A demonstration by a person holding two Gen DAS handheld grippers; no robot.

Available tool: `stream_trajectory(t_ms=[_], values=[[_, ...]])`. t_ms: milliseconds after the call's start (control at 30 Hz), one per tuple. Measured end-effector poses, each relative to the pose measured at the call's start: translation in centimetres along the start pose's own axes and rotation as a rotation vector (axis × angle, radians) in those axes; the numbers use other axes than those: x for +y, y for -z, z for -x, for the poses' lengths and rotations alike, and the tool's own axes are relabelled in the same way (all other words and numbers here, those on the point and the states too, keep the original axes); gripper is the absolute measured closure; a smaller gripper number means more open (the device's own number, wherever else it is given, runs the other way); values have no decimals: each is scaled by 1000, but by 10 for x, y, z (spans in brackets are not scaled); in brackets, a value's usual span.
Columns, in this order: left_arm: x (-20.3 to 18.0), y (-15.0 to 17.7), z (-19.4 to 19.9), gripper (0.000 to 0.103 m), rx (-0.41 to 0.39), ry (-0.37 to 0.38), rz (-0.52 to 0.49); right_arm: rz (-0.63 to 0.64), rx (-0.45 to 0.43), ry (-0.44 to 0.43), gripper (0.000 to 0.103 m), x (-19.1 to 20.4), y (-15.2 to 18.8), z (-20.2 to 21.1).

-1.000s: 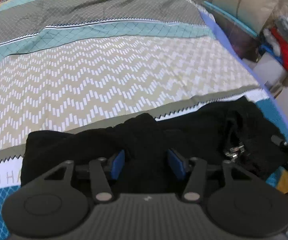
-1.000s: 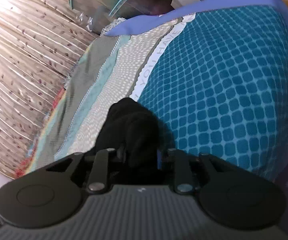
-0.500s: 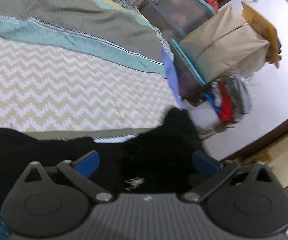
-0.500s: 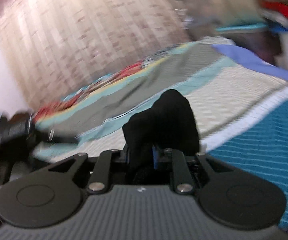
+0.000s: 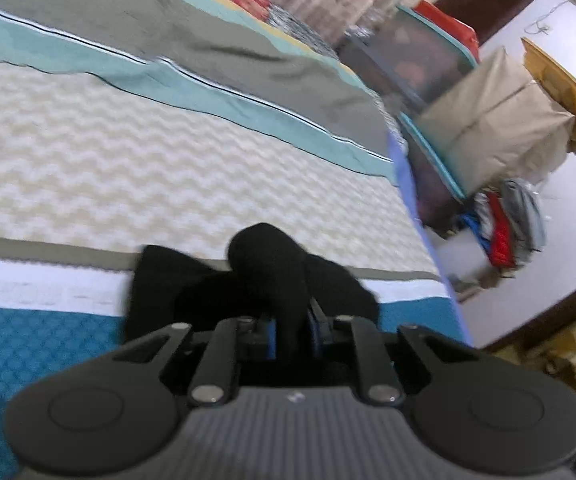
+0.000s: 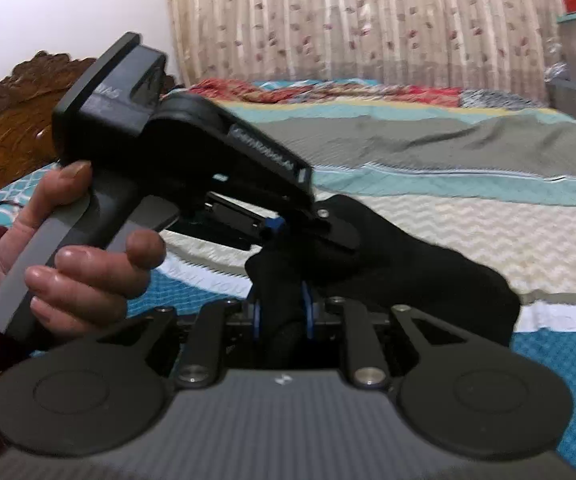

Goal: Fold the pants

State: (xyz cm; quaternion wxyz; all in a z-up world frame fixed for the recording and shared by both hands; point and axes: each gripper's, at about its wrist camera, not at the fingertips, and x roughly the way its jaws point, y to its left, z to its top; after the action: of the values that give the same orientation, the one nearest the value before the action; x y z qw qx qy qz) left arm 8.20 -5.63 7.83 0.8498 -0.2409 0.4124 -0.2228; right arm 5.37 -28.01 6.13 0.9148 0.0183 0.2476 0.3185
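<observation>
Gripping black pants point(image 5: 272, 276) over bedspread point(image 5: 168, 168) | left gripper point(image 5: 293, 330) just closed, clenched on fabric | right gripper point(image 6: 282, 314) clamped on pants | left hand point(image 6: 72, 256) near bedspread's headboard side

Right wrist view. Right gripper point(image 6: 282, 314): blue pads drawn close, clamped on a bunch of black pants point(image 6: 408, 276). The cloth runs up and right from the jaws and drapes over the bedspread point(image 6: 468, 208), which is striped grey, teal and cream zigzag. Left gripper point(image 6: 278, 226) enters from upper left, tips meeting the same black cloth; its jaws have just been closing on it. A hand point(image 6: 76, 264) grips its handle. Behind: floral curtain point(image 6: 368, 20), carved wooden headboard point(image 6: 12, 120).
</observation>
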Motion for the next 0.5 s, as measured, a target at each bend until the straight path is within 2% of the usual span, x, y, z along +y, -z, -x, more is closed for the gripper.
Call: stream_trajectory(t_ms=[133, 200, 267, 333, 400, 500], values=[[35, 13, -3, 91, 13, -67, 72, -1, 50, -59, 74, 7, 8, -17], [50, 20, -16, 90, 39, -97, 97, 2, 109, -94, 65, 13, 13, -27], [57, 25, -26, 87, 56, -115, 123, -30, 133, -152, 62, 10, 15, -24], [56, 25, -26, 85, 51, -116, 123, -88, 114, -205, 62, -2, 11, -7], [51, 24, -26, 83, 46, -124, 96, -152, 44, -184, 62, -24, 6, 17], [47, 24, -28, 82, 48, -139, 80, -262, -34, -64, 62, -68, 0, 46]])
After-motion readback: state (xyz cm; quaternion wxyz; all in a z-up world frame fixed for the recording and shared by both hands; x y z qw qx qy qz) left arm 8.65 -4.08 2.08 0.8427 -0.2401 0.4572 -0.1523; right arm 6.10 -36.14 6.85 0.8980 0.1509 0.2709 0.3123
